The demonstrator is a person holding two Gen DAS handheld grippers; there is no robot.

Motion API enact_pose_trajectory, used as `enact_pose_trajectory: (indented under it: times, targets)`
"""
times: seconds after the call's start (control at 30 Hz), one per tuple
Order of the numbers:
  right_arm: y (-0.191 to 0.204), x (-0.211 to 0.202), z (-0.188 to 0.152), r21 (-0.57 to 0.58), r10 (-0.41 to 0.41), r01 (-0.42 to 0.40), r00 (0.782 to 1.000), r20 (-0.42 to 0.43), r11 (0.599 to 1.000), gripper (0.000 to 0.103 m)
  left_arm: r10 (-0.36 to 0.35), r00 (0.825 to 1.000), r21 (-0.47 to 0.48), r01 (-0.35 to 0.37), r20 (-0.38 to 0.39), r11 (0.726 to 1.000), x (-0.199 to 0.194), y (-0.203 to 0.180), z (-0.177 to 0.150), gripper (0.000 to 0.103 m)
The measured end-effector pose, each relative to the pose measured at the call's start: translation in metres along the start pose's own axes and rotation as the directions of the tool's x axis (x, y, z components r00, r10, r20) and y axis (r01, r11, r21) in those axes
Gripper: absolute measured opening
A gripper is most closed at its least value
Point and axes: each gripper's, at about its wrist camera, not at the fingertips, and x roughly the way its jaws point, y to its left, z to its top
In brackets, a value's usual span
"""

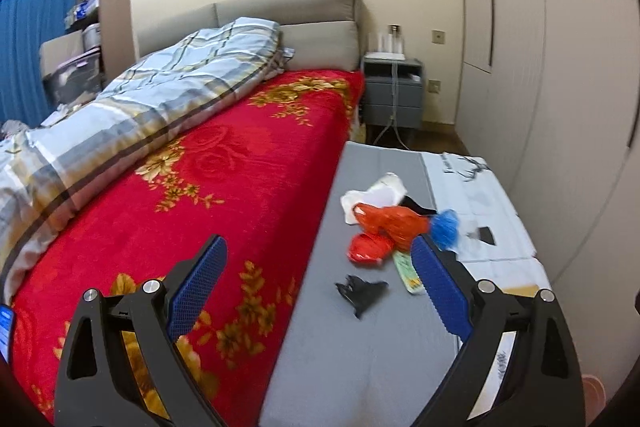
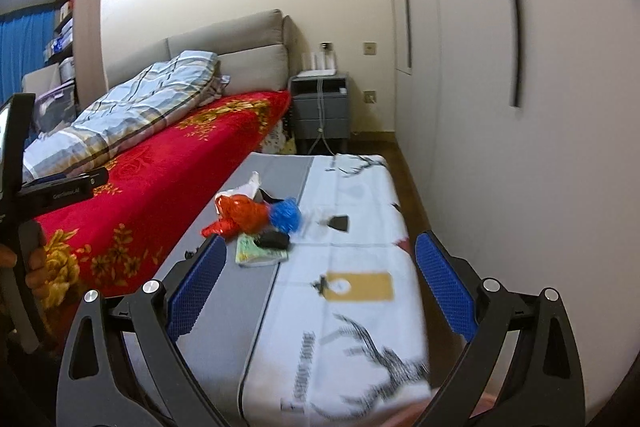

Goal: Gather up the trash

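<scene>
A heap of trash lies on a grey pad [image 1: 360,347] beside the bed: red-orange plastic wrappers [image 1: 384,227] [image 2: 240,213], a blue crumpled wrapper [image 1: 445,225] [image 2: 285,215], white crumpled paper [image 1: 376,193] [image 2: 250,185], a green packet [image 1: 408,269] [image 2: 256,251], and a black scrap [image 1: 360,291]. A second black piece [image 2: 274,239] lies on the green packet. My left gripper [image 1: 320,287] is open and empty, short of the heap. My right gripper [image 2: 318,287] is open and empty, nearer than the heap.
A bed with a red floral blanket [image 1: 240,187] and a plaid quilt [image 1: 140,99] lies left of the pad. A white deer-print cloth [image 2: 352,287] covers the pad's right side. A grey nightstand [image 1: 394,95] stands behind. White wardrobe doors [image 2: 520,107] line the right.
</scene>
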Motion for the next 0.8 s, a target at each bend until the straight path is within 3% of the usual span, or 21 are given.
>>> enact_pose_trajectory:
  times: [0.2, 0.37, 0.5, 0.8]
  targets:
    - [0.022, 0.085, -0.004, -0.049, 0.022, -0.024, 0.999, -0.041, 0.999, 0.094, 0.006, 1.0, 0.05, -0.005, -0.008, 0.999, 0.032, 0.006, -0.001, 0.09]
    - [0.038, 0.158, -0.015, -0.066, 0.031, -0.036, 0.997, -0.075, 0.997, 0.094, -0.016, 0.999, -0.022, 0.015, -0.038, 1.0, 0.06, 0.024, 0.006, 0.09]
    - [0.051, 0.209, -0.024, -0.079, 0.023, -0.033, 0.993, -0.115, 0.996, 0.094, -0.004, 1.0, -0.018, 0.004, -0.027, 1.0, 0.073, 0.027, 0.007, 0.09]
    - [0.065, 0.28, -0.041, -0.081, 0.005, -0.02, 0.983, -0.181, 0.997, 0.091, -0.01, 1.0, -0.047, 0.009, -0.02, 0.999, 0.087, 0.026, 0.009, 0.09]
